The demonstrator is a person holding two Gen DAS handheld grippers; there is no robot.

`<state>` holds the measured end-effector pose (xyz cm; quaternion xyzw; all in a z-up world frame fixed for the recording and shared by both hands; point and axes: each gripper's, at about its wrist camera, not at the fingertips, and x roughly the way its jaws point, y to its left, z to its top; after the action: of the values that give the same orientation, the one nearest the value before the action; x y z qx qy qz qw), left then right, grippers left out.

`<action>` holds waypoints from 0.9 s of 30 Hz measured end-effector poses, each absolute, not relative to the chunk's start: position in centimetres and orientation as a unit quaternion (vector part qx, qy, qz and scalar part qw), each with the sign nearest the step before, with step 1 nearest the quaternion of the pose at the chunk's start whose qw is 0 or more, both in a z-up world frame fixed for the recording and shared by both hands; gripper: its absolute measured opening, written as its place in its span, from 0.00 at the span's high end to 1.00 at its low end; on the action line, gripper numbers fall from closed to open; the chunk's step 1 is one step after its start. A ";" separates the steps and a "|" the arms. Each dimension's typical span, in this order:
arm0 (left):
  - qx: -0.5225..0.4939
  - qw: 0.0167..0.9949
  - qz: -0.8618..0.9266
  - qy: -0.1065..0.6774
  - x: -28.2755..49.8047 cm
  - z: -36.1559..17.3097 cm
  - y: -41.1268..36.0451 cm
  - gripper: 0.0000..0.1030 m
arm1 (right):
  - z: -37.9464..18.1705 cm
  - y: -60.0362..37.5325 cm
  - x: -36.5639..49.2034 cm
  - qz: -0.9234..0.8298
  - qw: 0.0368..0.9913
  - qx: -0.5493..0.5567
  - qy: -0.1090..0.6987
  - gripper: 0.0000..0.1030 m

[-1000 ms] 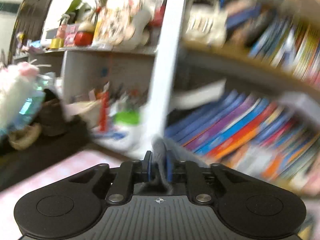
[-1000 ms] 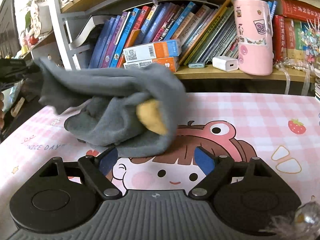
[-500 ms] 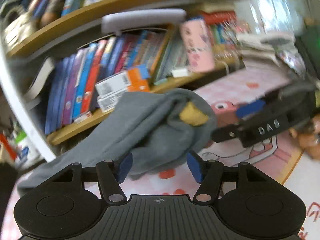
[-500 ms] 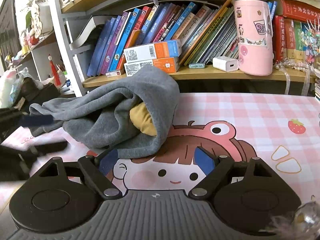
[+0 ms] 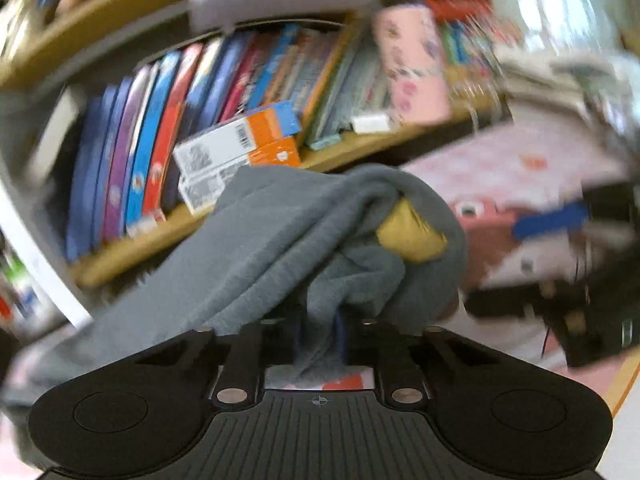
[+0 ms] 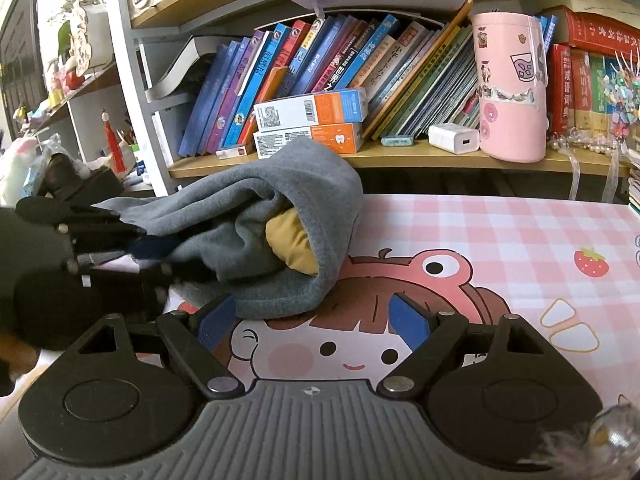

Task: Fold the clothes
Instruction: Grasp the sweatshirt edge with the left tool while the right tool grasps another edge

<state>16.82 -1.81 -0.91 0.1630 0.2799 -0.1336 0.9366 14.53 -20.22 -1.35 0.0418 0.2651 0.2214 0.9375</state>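
Since half a second ago left gripper (image 5: 319, 338) has closed onto grey garment (image 6: 256, 216) | garment heaped on pink mat (image 6: 500, 248), yellow lining showing | right gripper (image 6: 312, 320) spread wide, empty, just beside the heap's near edge

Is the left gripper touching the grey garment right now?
Touching. In the left wrist view the left gripper has its jaws shut on a fold of the grey garment.

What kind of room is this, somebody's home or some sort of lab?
Most likely a home study or a child's room, not a lab. A wooden shelf crammed with colourful books runs behind a desk covered by a pink cartoon mat, and a crumpled grey garment lies on that mat.
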 end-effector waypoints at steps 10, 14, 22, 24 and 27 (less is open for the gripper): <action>0.065 0.949 -0.220 0.215 7.3 4.3 1.1 0.95 | -0.9 -19.6 13.7 0.236 0.938 0.026 0.251 0.18; 0.047 0.953 -0.223 0.198 1.1 5.3 1.7 0.95 | 0.2 -18.5 11.5 0.258 0.941 0.010 0.219 0.19; -0.047 0.988 -0.041 0.143 -3.8 6.8 10.3 0.95 | 4.3 -21.1 7.8 0.274 0.940 0.108 0.172 0.93; -0.095 0.987 -0.015 0.132 -4.4 6.7 13.1 0.95 | 4.7 -23.2 7.2 0.254 0.939 0.154 0.172 0.93; -0.140 0.981 0.001 0.132 -4.0 6.6 16.0 0.95 | 3.4 -25.1 6.0 0.234 0.934 0.180 0.201 0.93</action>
<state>-4.05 15.96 6.58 -0.1396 0.1317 0.0012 0.9814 6.00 -25.08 3.39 0.1797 0.2006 0.2336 0.9343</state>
